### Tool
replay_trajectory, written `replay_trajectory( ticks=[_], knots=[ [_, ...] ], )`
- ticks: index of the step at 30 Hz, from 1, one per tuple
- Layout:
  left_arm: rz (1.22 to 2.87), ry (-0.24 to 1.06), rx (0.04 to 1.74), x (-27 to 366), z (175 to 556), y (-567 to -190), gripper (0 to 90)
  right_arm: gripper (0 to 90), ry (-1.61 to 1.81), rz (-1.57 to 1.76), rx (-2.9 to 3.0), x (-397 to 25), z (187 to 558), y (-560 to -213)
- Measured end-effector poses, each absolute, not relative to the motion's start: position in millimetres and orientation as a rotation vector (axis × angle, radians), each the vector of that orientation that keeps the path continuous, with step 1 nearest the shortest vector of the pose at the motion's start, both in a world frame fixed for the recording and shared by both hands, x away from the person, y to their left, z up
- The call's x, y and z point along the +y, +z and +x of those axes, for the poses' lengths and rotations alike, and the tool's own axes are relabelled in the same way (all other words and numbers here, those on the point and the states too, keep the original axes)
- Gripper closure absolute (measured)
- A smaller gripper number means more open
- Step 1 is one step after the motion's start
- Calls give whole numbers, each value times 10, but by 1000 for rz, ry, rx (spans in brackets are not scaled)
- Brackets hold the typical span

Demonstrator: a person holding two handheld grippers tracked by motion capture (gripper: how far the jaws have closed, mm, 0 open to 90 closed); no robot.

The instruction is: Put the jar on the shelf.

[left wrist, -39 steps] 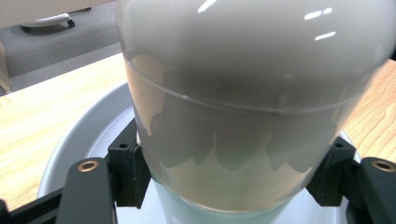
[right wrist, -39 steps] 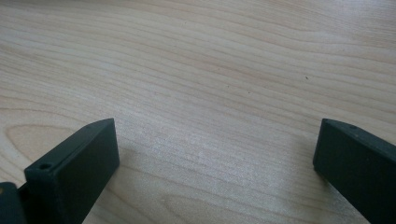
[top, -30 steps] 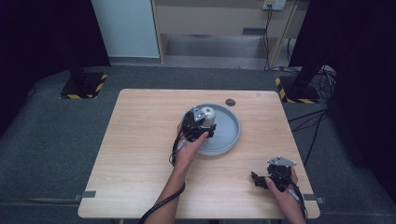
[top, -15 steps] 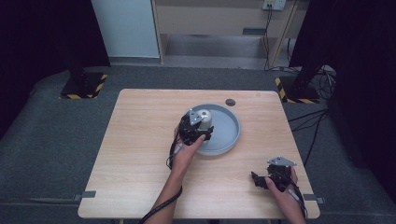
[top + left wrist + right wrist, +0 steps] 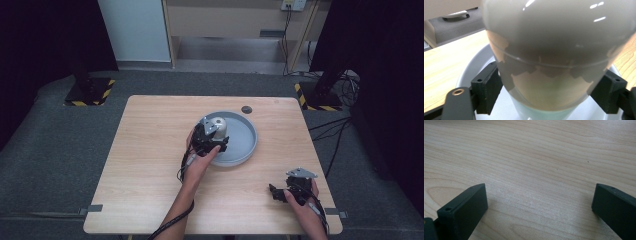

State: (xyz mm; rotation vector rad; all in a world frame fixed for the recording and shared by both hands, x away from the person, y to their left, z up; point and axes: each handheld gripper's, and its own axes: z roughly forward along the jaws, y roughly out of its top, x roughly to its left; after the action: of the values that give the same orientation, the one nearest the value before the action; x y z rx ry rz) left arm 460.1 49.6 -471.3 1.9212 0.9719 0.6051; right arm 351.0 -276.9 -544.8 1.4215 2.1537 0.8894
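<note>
Vase [image 5: 559, 50], rounded, glossy grey-white w/ tan patches, is sitting between the left gripper's [image 5: 212, 136] jaws, which are pressing on its two sides, clenched round it, w/ the pale green foot showing just below them in the left gripper view. Directly under the vase the grey tray [image 5: 246, 142] is lying on the wooden table [image 5: 150, 165], its rim curving out behind the left jaw. Vs 1 s ago, the left gripper & vase are sitting slightly nearer the person, toward the tray's near-left edge; can't tell if the vase is touching the tray floor. Left hand [image 5: 200, 159] is gripping the tool from behind. Right gripper [image 5: 281, 193] is resting well off to the right, near the table's front corner, same spot as before, jaws standing wide apart w/ bare wood between them. Small dark disc [image 5: 246, 109] is lying beyond the tray, far side from the left gripper.
</note>
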Motion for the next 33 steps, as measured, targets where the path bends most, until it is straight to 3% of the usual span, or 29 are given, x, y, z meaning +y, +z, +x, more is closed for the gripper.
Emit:
replay_trajectory(
  ticks=[16, 33],
  knots=[
    [1916, 584, 972, 554, 4566, -4692, 86, 3, 889, 1421, 2154, -2769, 3510, -5448],
    [1926, 580, 963, 566, 4507, -4683, 76, 3, 890, 1422, 2154, -2768, 3510, -5448]
  ],
)
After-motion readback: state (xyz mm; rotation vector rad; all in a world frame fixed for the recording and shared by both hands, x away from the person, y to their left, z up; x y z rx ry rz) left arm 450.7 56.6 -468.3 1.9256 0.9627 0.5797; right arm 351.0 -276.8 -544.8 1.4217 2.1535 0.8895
